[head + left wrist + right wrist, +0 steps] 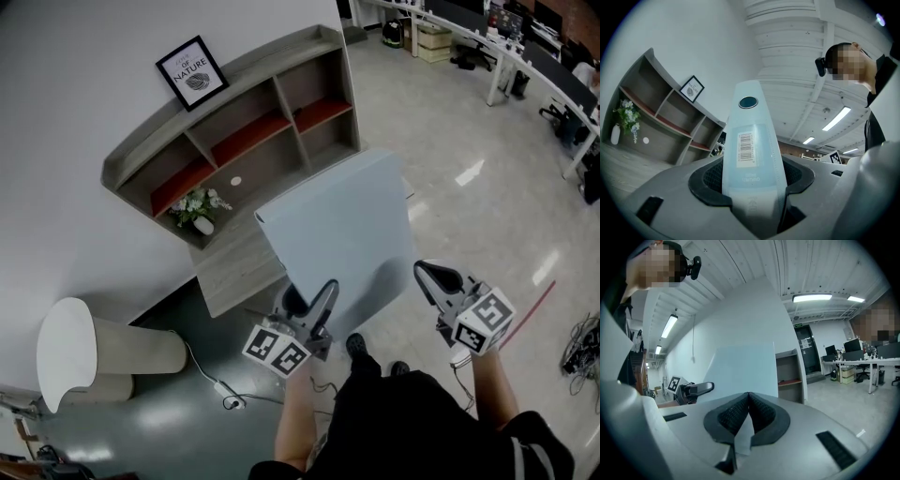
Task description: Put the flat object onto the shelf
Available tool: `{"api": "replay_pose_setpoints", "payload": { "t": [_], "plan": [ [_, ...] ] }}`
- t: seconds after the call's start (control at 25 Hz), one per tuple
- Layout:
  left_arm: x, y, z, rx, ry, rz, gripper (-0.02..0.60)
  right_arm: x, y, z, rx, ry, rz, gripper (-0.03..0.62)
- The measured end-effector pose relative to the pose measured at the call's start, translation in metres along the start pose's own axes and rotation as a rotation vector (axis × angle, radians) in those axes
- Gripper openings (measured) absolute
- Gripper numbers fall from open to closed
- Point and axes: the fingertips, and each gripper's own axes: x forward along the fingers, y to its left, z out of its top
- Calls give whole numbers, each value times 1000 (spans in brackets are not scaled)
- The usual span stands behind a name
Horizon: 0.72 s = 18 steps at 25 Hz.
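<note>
Pale blue flat folder [342,225] is pinched by left gripper [311,295] and right gripper [427,275] along its edge farthest from the wooden shelf [234,122] ahead.

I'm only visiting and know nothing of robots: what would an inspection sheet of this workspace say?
Surface: glossy floor.
Job's things: pale blue flat object held in the air before the wooden shelf.
Clutter: framed picture on the shelf's top; flower vase in a lower compartment; white round table.
Grippers: left gripper and right gripper both clamp the flat object.
Cables: cable on the floor.
Surroundings: office desks.
</note>
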Motion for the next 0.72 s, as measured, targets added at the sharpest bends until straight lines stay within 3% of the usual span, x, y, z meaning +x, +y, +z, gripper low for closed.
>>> {"api": "replay_pose_setpoints", "payload": {
  "t": [0.72],
  "plan": [
    [42, 110, 51, 9, 5, -52, 296, 92, -26, -6, 57, 23, -99, 11]
  ]
}}
